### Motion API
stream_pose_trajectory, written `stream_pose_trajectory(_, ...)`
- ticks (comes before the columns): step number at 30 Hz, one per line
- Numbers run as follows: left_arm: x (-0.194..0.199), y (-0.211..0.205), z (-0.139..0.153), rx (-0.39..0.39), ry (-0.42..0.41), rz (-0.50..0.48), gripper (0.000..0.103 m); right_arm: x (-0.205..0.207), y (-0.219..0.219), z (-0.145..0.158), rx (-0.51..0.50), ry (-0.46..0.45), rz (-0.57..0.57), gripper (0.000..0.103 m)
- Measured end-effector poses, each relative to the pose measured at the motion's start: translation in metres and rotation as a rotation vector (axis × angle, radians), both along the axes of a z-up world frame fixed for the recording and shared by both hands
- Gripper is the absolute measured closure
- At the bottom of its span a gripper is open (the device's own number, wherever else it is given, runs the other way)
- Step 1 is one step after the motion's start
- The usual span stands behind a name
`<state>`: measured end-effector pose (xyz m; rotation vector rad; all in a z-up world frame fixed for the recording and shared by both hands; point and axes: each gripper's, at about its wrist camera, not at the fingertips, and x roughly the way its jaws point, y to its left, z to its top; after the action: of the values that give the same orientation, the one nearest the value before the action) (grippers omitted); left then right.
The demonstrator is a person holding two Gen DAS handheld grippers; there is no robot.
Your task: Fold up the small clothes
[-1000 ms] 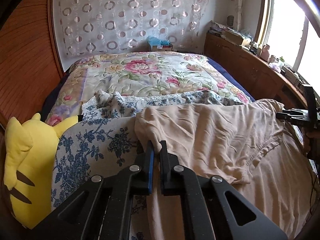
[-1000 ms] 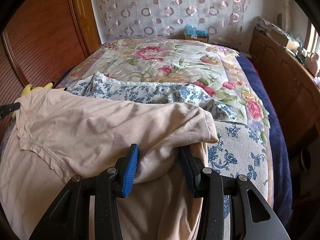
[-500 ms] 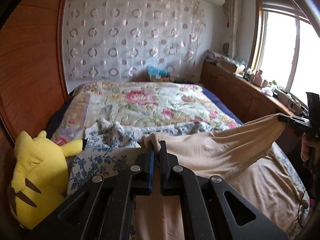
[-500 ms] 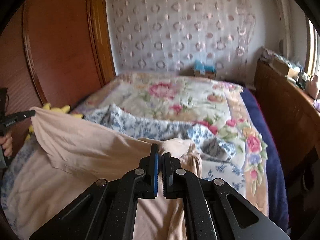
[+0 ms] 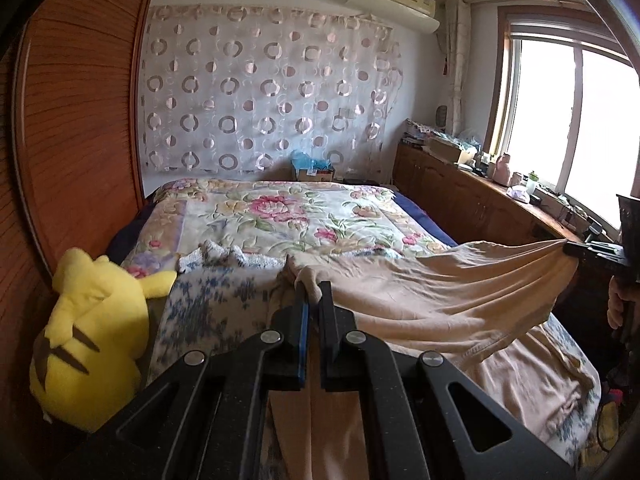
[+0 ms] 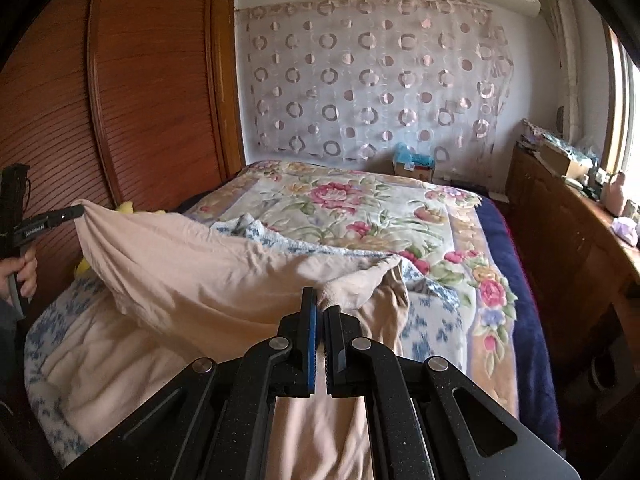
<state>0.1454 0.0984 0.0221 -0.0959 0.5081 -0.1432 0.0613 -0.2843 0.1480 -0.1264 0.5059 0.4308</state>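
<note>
A beige garment [image 5: 432, 292] [image 6: 208, 272] hangs stretched between my two grippers above the near end of the bed. My left gripper [image 5: 314, 286] is shut on one corner of its upper edge. My right gripper [image 6: 319, 299] is shut on the other corner. Each wrist view shows the opposite gripper pinching the cloth: the right gripper [image 5: 570, 249] at the right edge, the left gripper [image 6: 78, 211] at the left edge. The garment's lower part still drapes on the bed.
A blue-and-white floral blanket [image 5: 208, 304] lies under the garment, on a flowered quilt [image 5: 288, 212]. A yellow plush toy [image 5: 92, 340] sits at the left bedside against the wooden wardrobe [image 6: 132, 92]. A wooden sideboard [image 5: 480, 200] with clutter runs under the window on the right.
The right gripper closed on the garment's corner. Both grippers then rose and pulled back, lifting the top edge off the bed and stretching it taut.
</note>
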Motion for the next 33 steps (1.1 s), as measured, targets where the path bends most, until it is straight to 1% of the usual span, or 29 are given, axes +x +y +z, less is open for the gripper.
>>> stream_pose_trajectory(5,-0.032,0.002,-0.013,-0.001,0.013,0.012,0.099,-0.041,-0.009,-0.001,0.002,0.014,-0.002,0.100)
stream_pose_trajectory(9,-0.054,0.001,-0.018,0.002,0.018,0.021,0.099,-0.065,-0.011,-0.005,-0.006,0.031,-0.005,0.100)
stream_pose_trajectory(13,-0.074,0.004,-0.021,-0.018,0.026,0.030,0.099,-0.088,-0.018,-0.003,0.004,0.036,-0.015,0.100)
stream_pose_trajectory(17,-0.088,0.004,-0.026,-0.012,0.038,0.028,0.099,-0.099,-0.025,0.000,0.019,0.052,-0.030,0.100)
stream_pose_trajectory(20,-0.094,0.007,-0.027,-0.028,0.046,0.034,0.099,-0.105,-0.023,0.001,0.026,0.070,-0.036,0.100)
stream_pose_trajectory(23,-0.098,0.005,-0.032,-0.013,0.060,0.039,0.099,-0.113,-0.022,-0.002,0.025,0.093,-0.029,0.100)
stream_pose_trajectory(26,-0.100,0.000,-0.043,0.013,0.090,0.038,0.099,-0.113,-0.020,-0.009,0.002,0.129,-0.032,0.100)
stream_pose_trajectory(30,-0.100,-0.005,-0.059,0.034,0.139,0.034,0.099,-0.106,-0.021,-0.026,-0.005,0.198,-0.034,0.100)
stream_pose_trajectory(33,-0.099,-0.009,-0.070,0.058,0.174,0.033,0.099,-0.098,-0.019,-0.036,-0.045,0.233,-0.042,0.100)
